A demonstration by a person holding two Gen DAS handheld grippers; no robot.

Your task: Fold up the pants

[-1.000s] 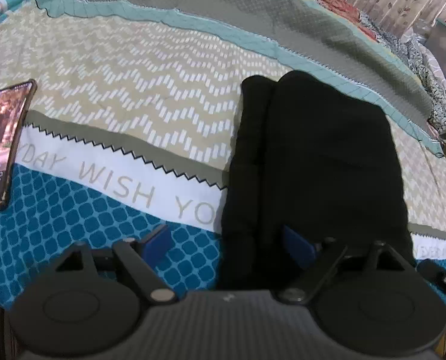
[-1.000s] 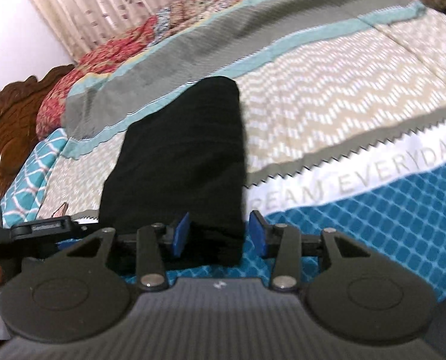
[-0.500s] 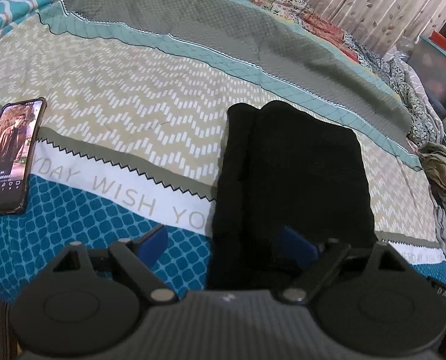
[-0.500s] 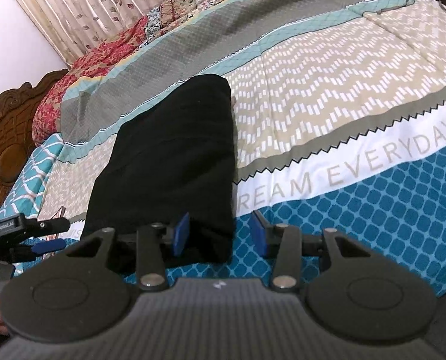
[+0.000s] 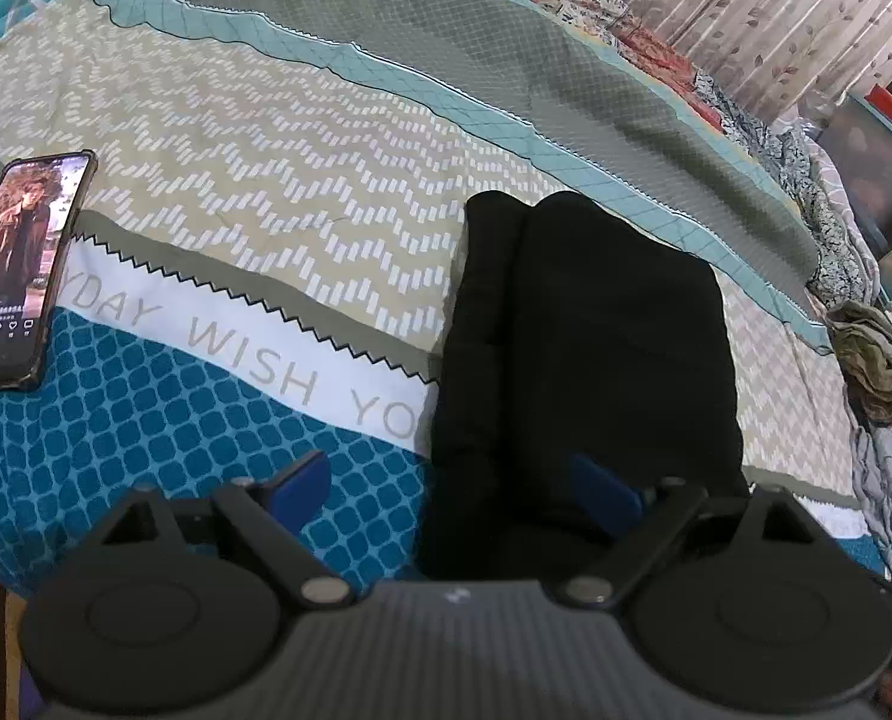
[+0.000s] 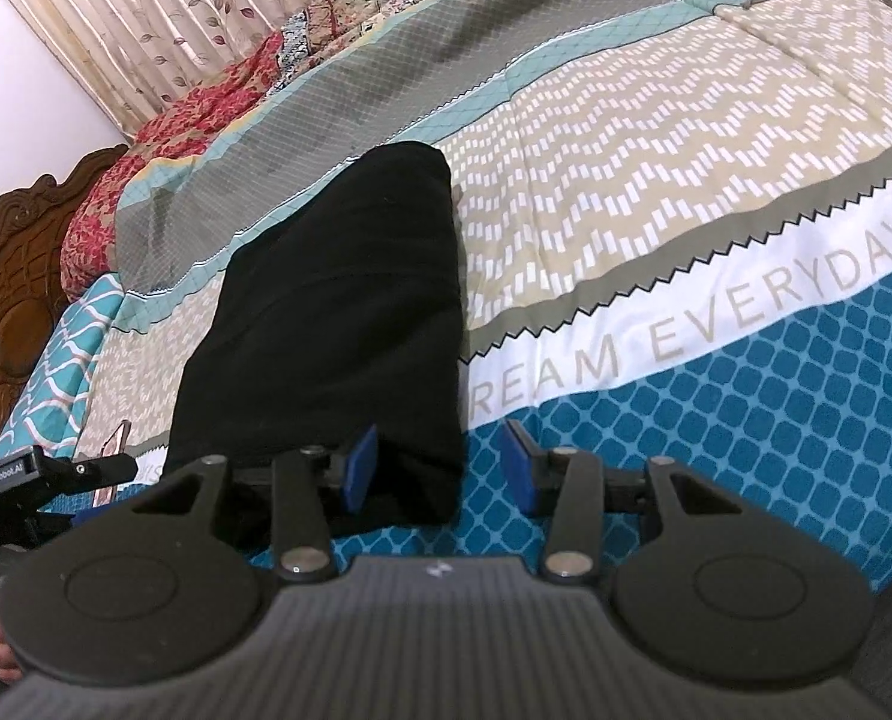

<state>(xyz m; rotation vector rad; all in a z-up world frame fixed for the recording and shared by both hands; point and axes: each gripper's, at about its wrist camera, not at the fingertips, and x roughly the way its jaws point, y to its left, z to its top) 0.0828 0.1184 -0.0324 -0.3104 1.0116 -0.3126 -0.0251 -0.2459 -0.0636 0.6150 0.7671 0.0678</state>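
Gaping wide, both the left gripper (image 5: 451,489) and right gripper (image 6: 440,468) straddle the pants (image 5: 589,348) edges.

The near end of the black pants (image 5: 589,348) is hidden behind the left gripper (image 5: 451,489) body, so that hem cannot be seen. The phone (image 5: 17,270) is cut by the left edge — its screen text is too small to read. In the right wrist view, the bedspread (image 6: 685,192) lettering runs off the frame, and the pants' folds are lost in blackness.
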